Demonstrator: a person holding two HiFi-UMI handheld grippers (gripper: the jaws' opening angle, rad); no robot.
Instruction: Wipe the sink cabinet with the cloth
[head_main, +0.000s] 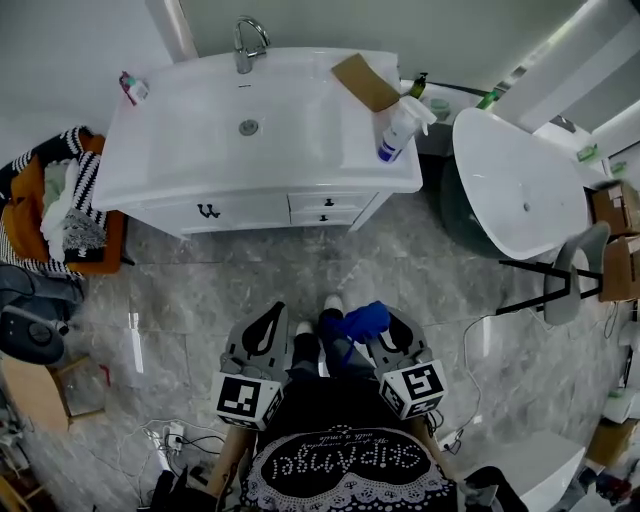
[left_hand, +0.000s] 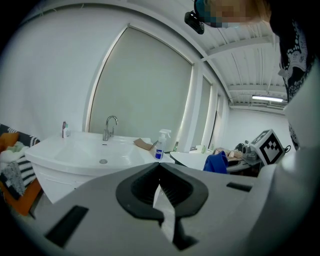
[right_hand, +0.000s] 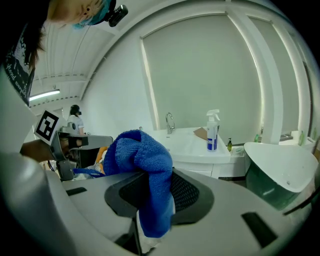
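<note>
So the right gripper (right_hand: 159, 175) is clamped on the blue cloth (right_hand: 140, 150), and the left gripper (left_hand: 160, 167) is closed on nothing. The sink cabinet (head_main: 240, 210) sits well off, far side. That loosely bunched cloth could probably slip out mid-wipe.

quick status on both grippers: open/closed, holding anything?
Left gripper: closed, nothing between its jaws.
Right gripper: closed on the blue cloth.
</note>
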